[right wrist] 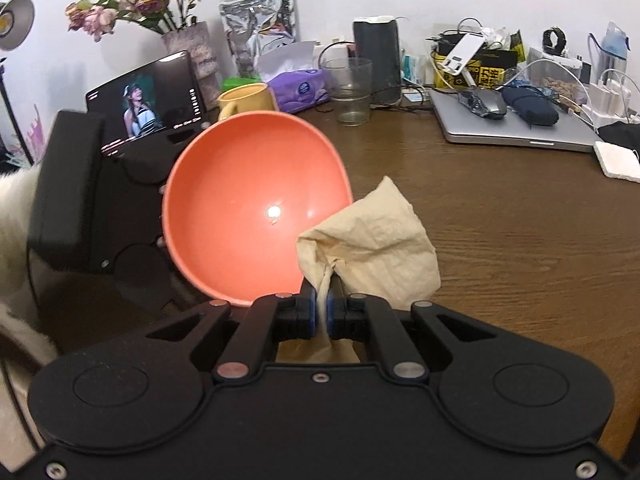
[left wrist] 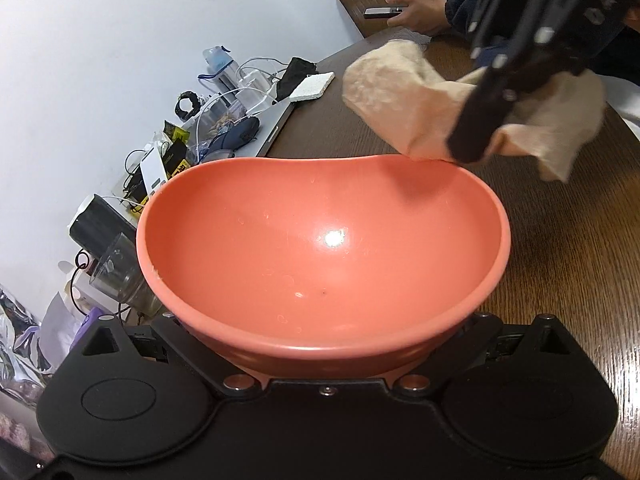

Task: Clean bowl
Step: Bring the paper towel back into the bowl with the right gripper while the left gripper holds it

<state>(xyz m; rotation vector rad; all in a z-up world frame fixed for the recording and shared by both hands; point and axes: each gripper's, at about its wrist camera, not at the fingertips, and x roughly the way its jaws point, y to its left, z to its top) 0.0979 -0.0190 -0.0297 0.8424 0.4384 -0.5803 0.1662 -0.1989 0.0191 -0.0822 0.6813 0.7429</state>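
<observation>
The left gripper clamps the coral bowl by its rim, tilting it above the bench so its inside faces the beige cloth. The right gripper pinches that cloth just beside the bowl's edge, ready for wiping.

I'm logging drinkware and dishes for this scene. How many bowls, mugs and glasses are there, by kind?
Bowls: 1, the orange bowl
Mugs: 1, the yellow mug
Glasses: 1, the clear glass
Total: 3
</observation>
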